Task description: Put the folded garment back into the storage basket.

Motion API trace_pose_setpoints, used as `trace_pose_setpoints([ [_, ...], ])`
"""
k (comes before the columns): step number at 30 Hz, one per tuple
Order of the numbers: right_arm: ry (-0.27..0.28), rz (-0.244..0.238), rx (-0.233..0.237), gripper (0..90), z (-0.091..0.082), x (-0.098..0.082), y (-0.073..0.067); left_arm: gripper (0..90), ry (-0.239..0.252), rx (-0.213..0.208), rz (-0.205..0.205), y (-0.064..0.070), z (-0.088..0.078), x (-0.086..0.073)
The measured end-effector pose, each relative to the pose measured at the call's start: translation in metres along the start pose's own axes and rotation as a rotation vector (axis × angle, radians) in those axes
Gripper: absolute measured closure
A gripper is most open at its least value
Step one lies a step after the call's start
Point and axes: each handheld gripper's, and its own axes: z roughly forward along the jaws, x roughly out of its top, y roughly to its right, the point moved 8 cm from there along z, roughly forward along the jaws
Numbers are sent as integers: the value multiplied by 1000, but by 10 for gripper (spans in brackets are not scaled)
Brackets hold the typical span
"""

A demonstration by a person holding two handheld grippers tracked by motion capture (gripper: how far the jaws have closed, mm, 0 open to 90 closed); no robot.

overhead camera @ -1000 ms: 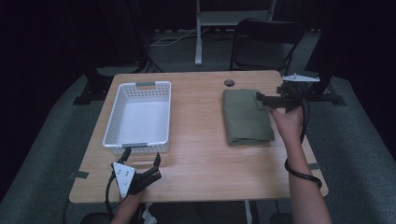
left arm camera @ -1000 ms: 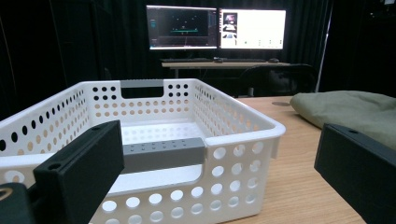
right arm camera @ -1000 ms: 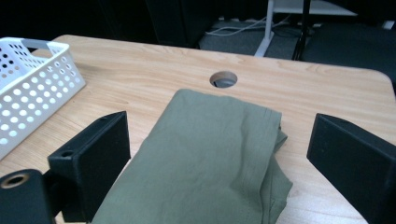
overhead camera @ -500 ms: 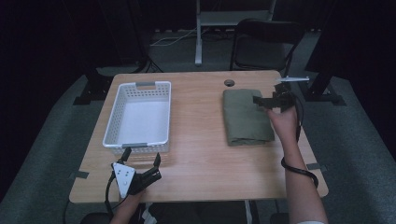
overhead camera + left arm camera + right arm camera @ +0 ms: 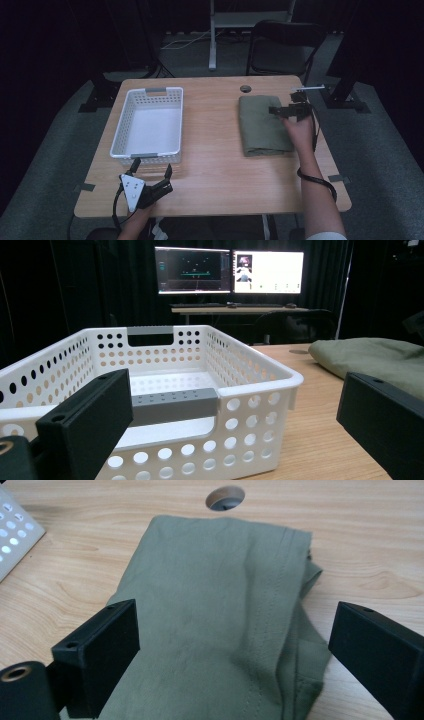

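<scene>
Folded olive-green cloth point(image 5: 264, 125) lies on the right half of the light wooden table point(image 5: 220, 165), its long axis running from the person's side toward the far edge, just short of the round cable hole point(image 5: 245, 88) in the tabletop. The right gripper point(image 5: 289, 110) hangs over the cloth's far right part, so this hand is by far the nearer one. In the right gripper view the cloth point(image 5: 215, 630) sits directly below and between the two black jaws, which stand wide apart with nothing between them but the fabric beneath; whether their tips touch it I cannot tell. The jaws straddle the cloth across its width, so the coming move looks like a descent and a pinch on the stacked layers at the right edge.

The cloth looks like a soft woven garment folded into a flat oblong, with stitched seams running lengthwise and its layered edges showing on the right side, slightly uneven.

The left gripper point(image 5: 152, 186) rests low near the table's near left edge, well apart from the cloth, its jaws also spread and holding nothing. It faces the white perforated plastic basket point(image 5: 122, 131) with grey handles, whose near wall point(image 5: 250, 405) stands just in front of it. Beyond, the cloth point(image 5: 370, 357) shows as a low mound to the right.
</scene>
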Motion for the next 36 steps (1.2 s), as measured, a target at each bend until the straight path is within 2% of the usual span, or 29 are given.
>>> trace_pose_setpoints([
  [23, -107, 63, -12, 59, 38, -17, 11, 27, 0, -3, 0, 0, 0, 0],
  [30, -140, 52, -32, 59, 50, -23, 10, 27, 0, -3, 1, 0, 0, 0],
  [34, -121, 45, -54, 57, 52, -23, 11, 27, 1, -4, 0, 0, 0, 0],
  [36, -120, 54, -50, 57, 53, -24, 10, 27, 1, -4, 0, 0, 0, 0],
])
